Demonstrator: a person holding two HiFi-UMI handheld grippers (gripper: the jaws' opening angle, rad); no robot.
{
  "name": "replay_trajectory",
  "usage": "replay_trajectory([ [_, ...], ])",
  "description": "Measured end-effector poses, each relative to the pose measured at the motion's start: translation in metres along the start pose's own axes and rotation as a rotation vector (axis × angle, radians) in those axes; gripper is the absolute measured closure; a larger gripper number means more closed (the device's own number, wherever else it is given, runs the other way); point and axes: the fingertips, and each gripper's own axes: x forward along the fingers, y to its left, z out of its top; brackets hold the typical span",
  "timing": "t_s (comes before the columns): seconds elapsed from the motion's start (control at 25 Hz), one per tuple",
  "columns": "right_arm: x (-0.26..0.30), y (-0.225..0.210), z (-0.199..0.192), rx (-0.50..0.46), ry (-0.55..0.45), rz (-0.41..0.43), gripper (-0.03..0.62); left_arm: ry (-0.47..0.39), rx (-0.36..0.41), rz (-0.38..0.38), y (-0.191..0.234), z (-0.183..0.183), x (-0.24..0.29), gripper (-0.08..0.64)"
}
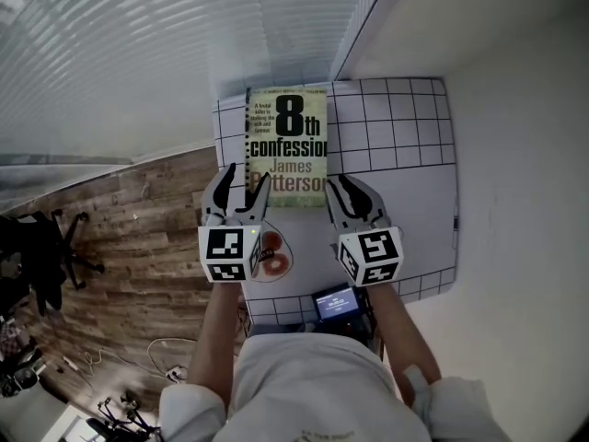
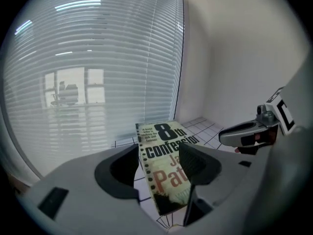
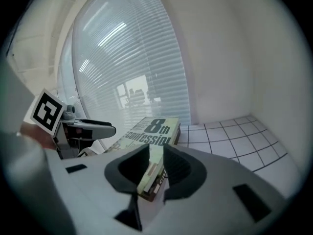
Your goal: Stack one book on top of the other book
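A paperback titled "8th confession" (image 1: 287, 145) lies lengthwise on the white gridded table (image 1: 405, 155). My left gripper (image 1: 241, 190) is at its near left corner. In the left gripper view that corner of the book (image 2: 164, 151) sits between the wide jaws of the left gripper (image 2: 159, 152), with a strip of table showing beside the left pad. My right gripper (image 1: 351, 192) is at the near right corner. There the book's edge (image 3: 151, 131) fills the narrow gap of the right gripper (image 3: 155, 151). A dark band with white letters runs under the cover; I cannot tell whether it is a second book.
A round red-and-white object (image 1: 270, 254) lies near the table's front edge, and a small lit screen (image 1: 336, 302) sits below it. Window blinds (image 1: 138, 53) run along the left and back, a white wall (image 1: 515, 109) is on the right, and wooden floor with an office chair (image 1: 37, 247) lies to the left.
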Motion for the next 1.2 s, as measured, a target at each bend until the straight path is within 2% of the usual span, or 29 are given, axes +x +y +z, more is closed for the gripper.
replay_trajectory([
  [0.08, -0.013, -0.001, 0.009, -0.010, -0.047, -0.014, 0.522, -0.033, -0.003, 0.007, 0.000, 0.008, -0.009, 0.306],
  [0.32, -0.045, -0.003, 0.031, -0.035, -0.138, -0.072, 0.575, -0.142, 0.032, 0.069, 0.002, 0.032, -0.039, 0.527],
  [0.4, -0.059, -0.004, 0.040, -0.023, -0.182, -0.087, 0.583, -0.188, 0.054, 0.076, -0.003, 0.041, -0.053, 0.548],
  [0.72, -0.106, 0.004, 0.066, -0.060, -0.265, -0.130, 0.584, -0.271, 0.073, 0.003, -0.030, 0.069, -0.098, 0.552],
  [1.08, -0.143, 0.029, 0.084, -0.068, -0.306, -0.124, 0.584, -0.367, 0.132, 0.006, -0.046, 0.103, -0.138, 0.552],
  [1.2, -0.147, 0.036, 0.090, -0.090, -0.313, -0.122, 0.586, -0.370, 0.148, 0.011, -0.048, 0.106, -0.142, 0.552],
])
